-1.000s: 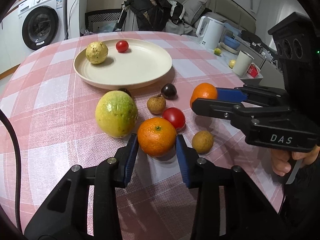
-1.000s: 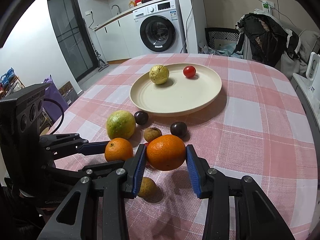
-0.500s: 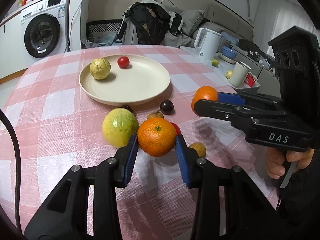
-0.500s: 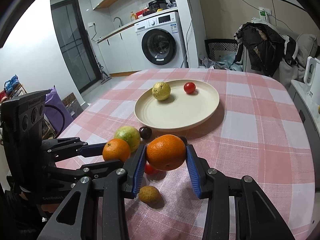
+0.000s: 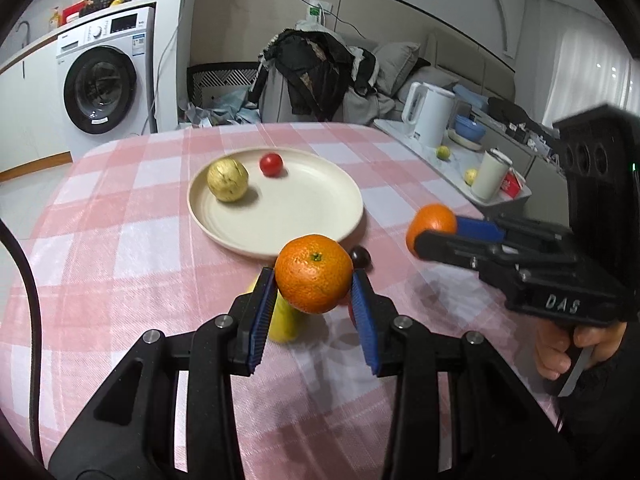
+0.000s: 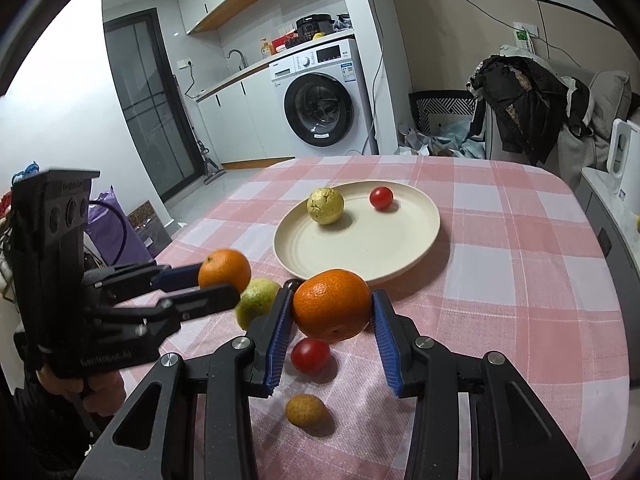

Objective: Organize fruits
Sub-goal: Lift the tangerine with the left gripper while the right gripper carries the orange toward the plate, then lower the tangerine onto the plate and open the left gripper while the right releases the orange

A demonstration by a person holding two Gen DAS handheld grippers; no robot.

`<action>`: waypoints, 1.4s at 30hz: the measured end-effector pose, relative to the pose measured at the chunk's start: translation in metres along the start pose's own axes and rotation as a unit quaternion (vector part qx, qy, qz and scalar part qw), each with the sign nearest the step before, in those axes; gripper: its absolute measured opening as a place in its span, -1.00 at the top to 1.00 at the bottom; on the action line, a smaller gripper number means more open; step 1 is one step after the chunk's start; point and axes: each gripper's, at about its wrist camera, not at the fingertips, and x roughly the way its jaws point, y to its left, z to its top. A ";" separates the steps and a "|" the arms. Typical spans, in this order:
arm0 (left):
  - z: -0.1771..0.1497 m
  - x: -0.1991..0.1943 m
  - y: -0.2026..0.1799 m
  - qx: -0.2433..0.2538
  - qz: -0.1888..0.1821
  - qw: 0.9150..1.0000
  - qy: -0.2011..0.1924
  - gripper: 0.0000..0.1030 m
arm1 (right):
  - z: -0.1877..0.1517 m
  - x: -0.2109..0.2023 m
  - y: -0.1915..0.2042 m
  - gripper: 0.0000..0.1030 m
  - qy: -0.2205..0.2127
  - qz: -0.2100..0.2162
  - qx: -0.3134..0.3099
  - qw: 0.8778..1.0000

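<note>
Both tongs, left tongs (image 5: 314, 294) and right tongs (image 6: 330, 320), now lifted clear of the tabletop (image 6: 520, 280), each clamp an orange (image 5: 314, 278), carried toward the plate (image 6: 360, 248).

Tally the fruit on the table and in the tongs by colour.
Orange: 2, left orange, right orange
Red: 2, plate tomato, table tomato
Yellow: 1, wrinkled fruit
Green: 1, green fruit
Dark: 1, dark fruit
Brown: 1, brown fruit
Total: 8 visible; more may be hidden.
</note>
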 end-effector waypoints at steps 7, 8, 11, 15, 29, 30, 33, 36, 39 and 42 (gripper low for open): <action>0.016 -0.004 0.016 -0.015 0.008 1.000 -0.014 0.32 | 0.011 0.004 0.001 0.21 -0.001 -0.001 0.013 1.000; 0.018 -0.004 0.018 -0.015 0.012 1.000 -0.016 0.32 | 0.013 0.005 0.001 0.21 -0.003 -0.003 0.014 1.000; 0.023 -0.001 0.024 -0.020 0.017 1.000 -0.017 0.32 | 0.019 0.007 0.001 0.21 -0.009 -0.005 0.020 1.000; 0.031 0.005 0.032 -0.027 0.027 0.999 -0.017 0.32 | 0.026 0.011 -0.001 0.21 -0.012 -0.005 0.027 1.000; 0.051 0.039 0.038 -0.014 0.055 0.998 -0.017 0.32 | 0.043 0.051 -0.023 0.21 0.025 -0.007 0.085 0.996; 0.051 0.041 0.038 -0.011 0.058 0.998 -0.016 0.32 | 0.043 0.054 -0.023 0.21 0.028 -0.008 0.087 0.996; 0.050 0.052 0.039 -0.009 0.062 0.998 -0.008 0.32 | 0.041 0.061 -0.025 0.21 0.038 -0.014 0.090 0.995; 0.049 0.064 0.041 -0.010 0.067 0.998 0.005 0.32 | 0.041 0.065 -0.025 0.21 0.041 -0.019 0.089 0.995; 0.048 0.071 0.042 -0.009 0.070 0.997 0.011 0.32 | 0.039 0.070 -0.026 0.21 0.047 -0.021 0.089 0.995; 0.048 0.077 0.039 -0.002 0.072 0.997 0.014 0.32 | 0.037 0.075 -0.028 0.21 0.053 -0.026 0.088 0.994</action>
